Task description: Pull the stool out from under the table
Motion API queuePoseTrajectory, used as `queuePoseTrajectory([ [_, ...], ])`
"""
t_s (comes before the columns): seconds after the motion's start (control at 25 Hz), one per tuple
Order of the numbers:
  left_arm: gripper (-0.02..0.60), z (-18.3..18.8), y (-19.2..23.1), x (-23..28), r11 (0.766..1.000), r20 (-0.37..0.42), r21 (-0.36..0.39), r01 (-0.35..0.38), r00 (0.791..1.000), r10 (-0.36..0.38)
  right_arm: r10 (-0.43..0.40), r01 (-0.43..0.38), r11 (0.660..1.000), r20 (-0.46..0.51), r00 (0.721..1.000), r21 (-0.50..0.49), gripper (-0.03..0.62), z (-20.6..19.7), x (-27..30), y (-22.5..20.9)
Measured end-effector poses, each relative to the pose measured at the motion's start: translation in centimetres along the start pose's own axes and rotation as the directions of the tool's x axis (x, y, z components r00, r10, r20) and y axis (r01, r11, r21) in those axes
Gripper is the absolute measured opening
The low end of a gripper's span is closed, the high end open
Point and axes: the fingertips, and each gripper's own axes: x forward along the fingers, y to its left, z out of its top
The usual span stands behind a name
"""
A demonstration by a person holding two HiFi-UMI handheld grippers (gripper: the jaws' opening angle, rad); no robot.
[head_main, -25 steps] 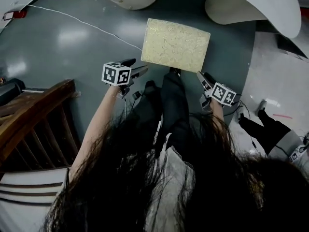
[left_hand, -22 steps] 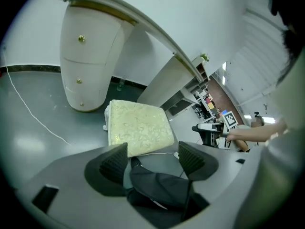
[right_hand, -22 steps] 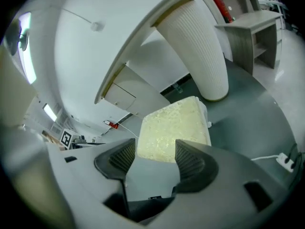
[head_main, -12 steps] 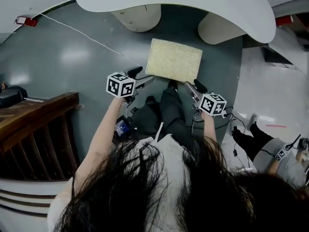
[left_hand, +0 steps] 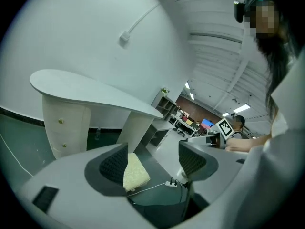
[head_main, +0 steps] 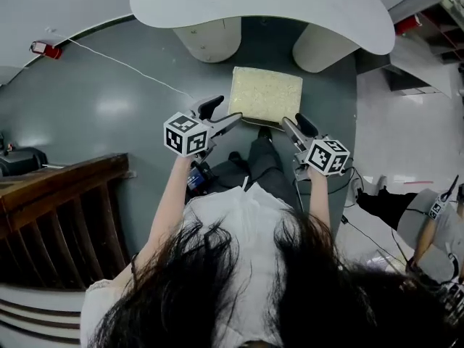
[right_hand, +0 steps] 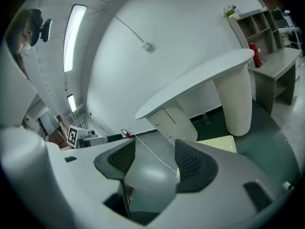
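Stool with a pale yellow square cushion (head_main: 266, 96) stands clear of the white curved bench (head_main: 261, 6), upper centre. Your left hand-held gripper (head_main: 223, 113) and right hand-held gripper (head_main: 292, 122) have lifted away, both wide and empty, so the pull looks done.

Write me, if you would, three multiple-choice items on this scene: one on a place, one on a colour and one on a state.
1. Where does the stool stand?
A) on the floor, in front of the table
B) on the table top
C) on the wooden railing

2. What colour is the stool on top?
A) red
B) pale yellow
C) black

3. How do the left gripper's jaws stand?
A) shut on the stool
B) shut on a cable
C) apart, gripping nothing

Answers: 1 A, the head view shows it on the floor just short of the table; 2 B, its top is pale yellow; 3 C, the left gripper view shows an open gap.
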Motion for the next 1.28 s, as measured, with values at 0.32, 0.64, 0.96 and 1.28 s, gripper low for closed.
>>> queuePoseTrajectory([
  [0.32,0.342,-0.4,-3.8,-2.0,0.994,0.046,0.025,0.102,0.994,-0.103,0.019,-0.018,0.999,0.035,0.999,-0.052,0.268,-1.4,-1.0,6.0],
  [0.64,0.335,-3.6,-6.7,-2.5,0.989,0.031,0.009,0.150,0.988,-0.150,0.018,-0.021,0.995,-0.024,1.000,-0.101,0.209,-3.2,-2.6,7.7],
  [0.96,0.325,-5.6,-9.6,-2.2,0.990,0.040,-0.029,0.140,0.990,-0.138,0.041,-0.047,0.986,-0.037,0.998,-0.158,0.166,-3.6,-6.6,8.6],
  [1.28,0.325,-6.8,-16.4,-2.3,0.992,0.040,0.045,0.120,0.992,-0.122,0.095,-0.095,0.980,-0.007,0.995,-0.176,0.094,-7.0,-13.4,8.6],
])
